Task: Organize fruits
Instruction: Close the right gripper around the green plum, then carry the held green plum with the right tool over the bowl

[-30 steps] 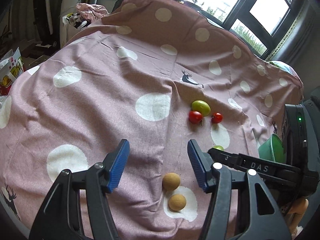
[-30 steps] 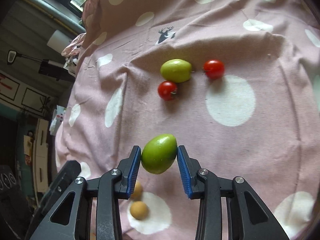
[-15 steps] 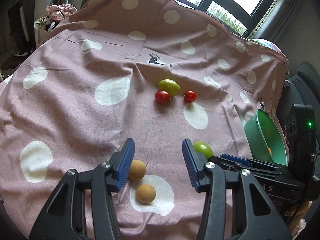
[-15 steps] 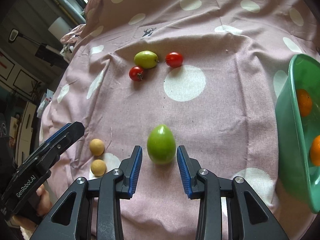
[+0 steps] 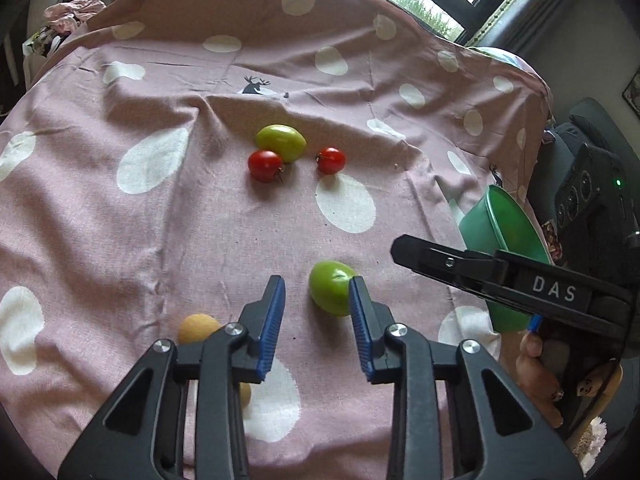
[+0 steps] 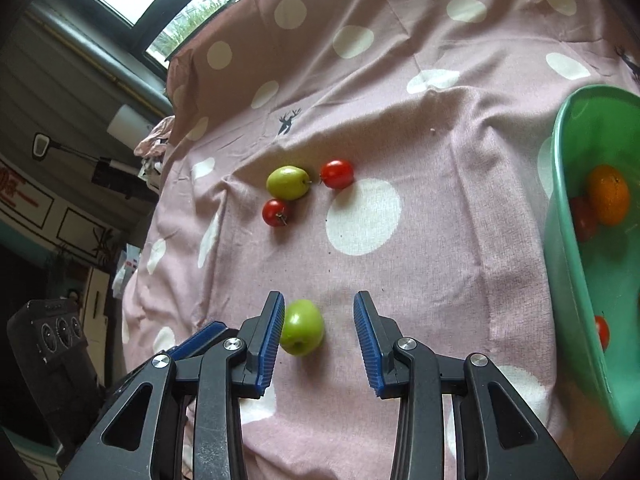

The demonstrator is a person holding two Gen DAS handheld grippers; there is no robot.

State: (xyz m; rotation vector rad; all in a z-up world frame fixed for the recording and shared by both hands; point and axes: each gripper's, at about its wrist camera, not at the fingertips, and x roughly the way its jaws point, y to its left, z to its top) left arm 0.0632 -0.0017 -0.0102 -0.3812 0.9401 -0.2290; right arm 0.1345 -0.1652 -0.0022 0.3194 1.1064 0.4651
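A green fruit (image 5: pixel 330 288) (image 6: pixel 301 332) lies on the pink spotted cloth (image 5: pixel 120 240). My left gripper (image 5: pixel 316 322) is open and empty, with the fruit just ahead of its right finger. My right gripper (image 6: pixel 319 338) is open, with the fruit by its left finger, resting on the cloth. Farther off lie another green fruit (image 5: pixel 281 143) (image 6: pixel 289 182) and two red tomatoes (image 5: pixel 265 165) (image 5: pixel 331 160). Two tan round fruits (image 5: pixel 198 328) sit at my left gripper's lower left, partly hidden. A green bowl (image 6: pixel 576 264) (image 5: pixel 500 236) on the right holds an orange (image 6: pixel 609 194) and tomatoes.
The cloth drapes over a raised back under a window (image 5: pixel 416 8). A black speaker-like box (image 5: pixel 588 200) stands right of the bowl. Clutter and a pink cloth pile (image 5: pixel 68 12) lie beyond the far left edge.
My right gripper opened and let the green fruit go onto the cloth, then drew back. My left gripper swung right, from the tan fruits to the released green fruit.
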